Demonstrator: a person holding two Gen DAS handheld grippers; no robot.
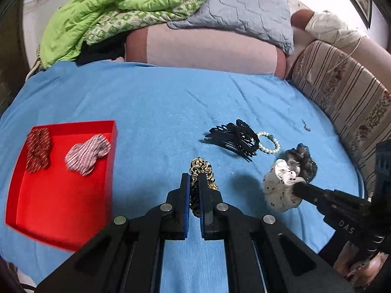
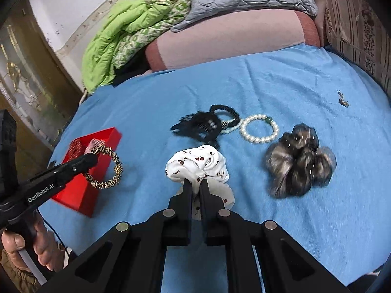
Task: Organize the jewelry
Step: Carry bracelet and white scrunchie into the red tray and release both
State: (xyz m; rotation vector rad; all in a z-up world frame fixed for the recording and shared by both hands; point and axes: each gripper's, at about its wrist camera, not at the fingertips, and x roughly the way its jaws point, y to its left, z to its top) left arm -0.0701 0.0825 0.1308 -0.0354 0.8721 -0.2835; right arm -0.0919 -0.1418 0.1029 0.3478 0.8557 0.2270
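Left wrist view: the leopard-print hair tie [image 1: 201, 171] is clamped in the left hand-held gripper [image 1: 194, 183], the cherry-print scrunchie [image 2: 198, 166] in the right hand-held gripper [image 2: 195, 188]; both should be released well inside the red box [image 1: 61, 195] (left of both).

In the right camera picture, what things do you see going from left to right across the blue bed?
Red box → leopard hair tie → white cherry scrunchie → pearl bracelet → dark fuzzy scrunchie → tiny brooch.
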